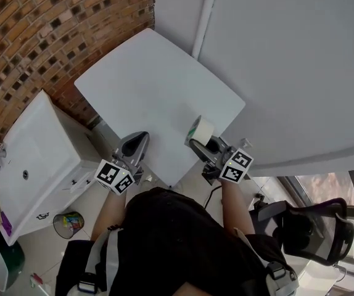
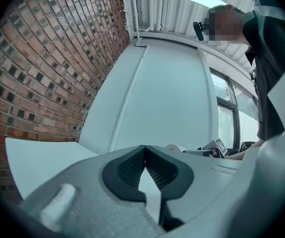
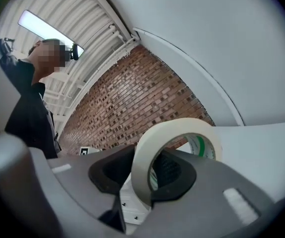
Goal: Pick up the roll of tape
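The roll of tape [image 1: 203,129] is cream masking tape with a white and green core, and it hangs just above the near edge of the white table [image 1: 158,85]. My right gripper [image 1: 197,142] is shut on it; in the right gripper view the roll [image 3: 175,125] stands on edge between the dark pads [image 3: 175,170] of my right gripper [image 3: 150,157]. My left gripper [image 1: 138,140] hovers over the table's near edge, left of the roll and apart from it. Its jaws [image 2: 143,150] are shut with nothing between them. The left gripper view shows the roll [image 2: 172,147] small at the right.
A brick wall [image 1: 35,36] stands at the left. Below it are a white cabinet with a sink [image 1: 35,159] and a small bin [image 1: 69,224] on the floor. A white pipe [image 1: 205,17] runs along the white wall. A black chair [image 1: 312,227] stands at the lower right.
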Demonstrator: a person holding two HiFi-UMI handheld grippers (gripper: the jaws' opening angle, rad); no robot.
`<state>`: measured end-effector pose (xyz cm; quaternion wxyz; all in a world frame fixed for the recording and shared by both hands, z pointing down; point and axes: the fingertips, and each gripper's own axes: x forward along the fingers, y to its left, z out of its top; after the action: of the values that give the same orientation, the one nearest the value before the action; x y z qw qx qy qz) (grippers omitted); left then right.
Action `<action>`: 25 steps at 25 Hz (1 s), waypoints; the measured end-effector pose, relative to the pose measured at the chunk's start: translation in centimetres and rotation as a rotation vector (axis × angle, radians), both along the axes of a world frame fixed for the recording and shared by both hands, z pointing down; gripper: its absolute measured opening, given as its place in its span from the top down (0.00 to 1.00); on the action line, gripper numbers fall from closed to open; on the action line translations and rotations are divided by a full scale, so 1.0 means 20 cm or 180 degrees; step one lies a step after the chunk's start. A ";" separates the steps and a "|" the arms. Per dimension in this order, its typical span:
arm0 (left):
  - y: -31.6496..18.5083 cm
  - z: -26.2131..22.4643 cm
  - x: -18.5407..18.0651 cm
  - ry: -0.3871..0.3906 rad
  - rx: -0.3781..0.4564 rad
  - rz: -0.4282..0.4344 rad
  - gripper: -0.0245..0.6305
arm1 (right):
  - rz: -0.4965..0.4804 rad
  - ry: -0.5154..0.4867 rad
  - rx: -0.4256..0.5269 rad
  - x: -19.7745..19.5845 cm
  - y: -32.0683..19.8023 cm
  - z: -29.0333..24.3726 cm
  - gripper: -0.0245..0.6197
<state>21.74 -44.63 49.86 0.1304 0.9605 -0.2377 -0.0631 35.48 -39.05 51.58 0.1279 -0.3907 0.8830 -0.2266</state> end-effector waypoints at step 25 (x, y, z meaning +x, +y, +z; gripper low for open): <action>0.46 0.04 -0.36 -0.0117 -0.0075 -0.0078 0.96 | -0.0472 0.0199 0.0081 -0.51 0.37 0.05 0.78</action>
<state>14.62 -35.38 50.59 0.1364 0.9569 -0.2526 -0.0442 25.30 -31.61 52.51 0.0881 -0.3294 0.9159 -0.2119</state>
